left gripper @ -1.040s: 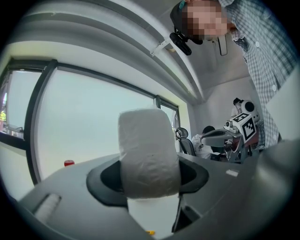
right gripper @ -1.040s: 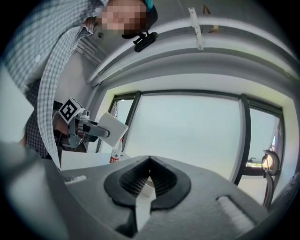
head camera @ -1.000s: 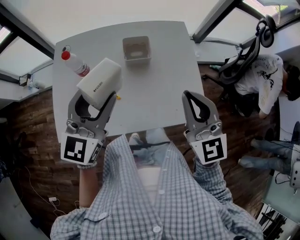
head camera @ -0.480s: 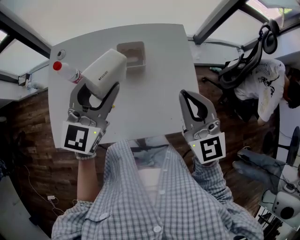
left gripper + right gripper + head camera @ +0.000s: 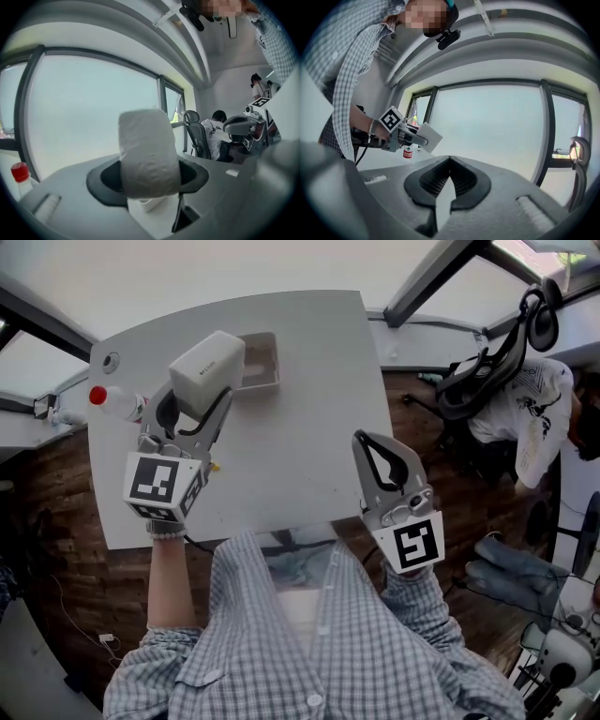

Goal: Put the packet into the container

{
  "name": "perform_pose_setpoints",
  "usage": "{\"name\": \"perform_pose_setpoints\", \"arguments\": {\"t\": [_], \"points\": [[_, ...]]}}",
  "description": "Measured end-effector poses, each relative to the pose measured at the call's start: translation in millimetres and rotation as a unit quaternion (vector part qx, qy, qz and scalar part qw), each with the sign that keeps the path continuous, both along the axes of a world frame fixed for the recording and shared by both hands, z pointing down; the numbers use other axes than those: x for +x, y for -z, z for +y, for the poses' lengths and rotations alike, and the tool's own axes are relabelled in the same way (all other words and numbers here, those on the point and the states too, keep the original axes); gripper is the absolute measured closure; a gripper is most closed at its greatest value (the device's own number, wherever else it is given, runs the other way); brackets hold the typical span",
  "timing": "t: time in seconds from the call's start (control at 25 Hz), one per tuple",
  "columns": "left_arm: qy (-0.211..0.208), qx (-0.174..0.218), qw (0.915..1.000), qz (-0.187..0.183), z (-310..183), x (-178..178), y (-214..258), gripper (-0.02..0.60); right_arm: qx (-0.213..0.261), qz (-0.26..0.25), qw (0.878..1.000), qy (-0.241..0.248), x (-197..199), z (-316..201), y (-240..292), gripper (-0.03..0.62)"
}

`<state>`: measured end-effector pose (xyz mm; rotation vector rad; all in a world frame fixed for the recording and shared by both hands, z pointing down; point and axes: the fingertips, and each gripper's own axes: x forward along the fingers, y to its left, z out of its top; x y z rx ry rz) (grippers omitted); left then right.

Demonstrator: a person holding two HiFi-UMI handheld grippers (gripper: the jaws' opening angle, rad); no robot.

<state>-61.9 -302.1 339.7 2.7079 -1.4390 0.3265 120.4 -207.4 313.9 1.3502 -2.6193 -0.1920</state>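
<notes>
The white packet [image 5: 208, 367] is clamped between the jaws of my left gripper [image 5: 199, 395] and held above the table. Its far end overlaps the near left corner of the shallow grey container [image 5: 264, 360]. The left gripper view shows the packet [image 5: 147, 154] upright between the dark pads, with a pale rim of the container [image 5: 145, 205] just beneath it. My right gripper [image 5: 364, 442] hovers at the table's near right edge, jaws shut and empty, its tips [image 5: 450, 160] meeting. From the right gripper view, the left gripper [image 5: 412, 136] and packet [image 5: 429, 137] appear at the left.
A clear bottle with a red cap [image 5: 112, 399] lies on the white table [image 5: 300, 409] left of my left gripper. A small round disc [image 5: 111, 360] sits at the far left corner. Off the table's right stand an office chair [image 5: 487, 357] and a seated person [image 5: 539, 399].
My left gripper has carried the packet forward and to the right, from beside the bottle to the container's near left corner. The right gripper has barely moved.
</notes>
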Motion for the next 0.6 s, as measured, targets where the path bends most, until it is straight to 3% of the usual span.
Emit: {"name": "perform_pose_setpoints", "arguments": {"t": [0.32, 0.6], "points": [[-0.011, -0.059, 0.998, -0.023, -33.0, 17.8, -41.3, 0.314, -0.018, 0.0, 1.0, -0.005, 14.3, -7.6, -12.7, 0.592], [-0.019, -0.116, 0.9912, -0.062, -59.4, 25.2, -80.8, 0.314, -0.03, -0.006, 1.0, -0.006, 21.8, -17.6, -19.4, 0.592]]}}
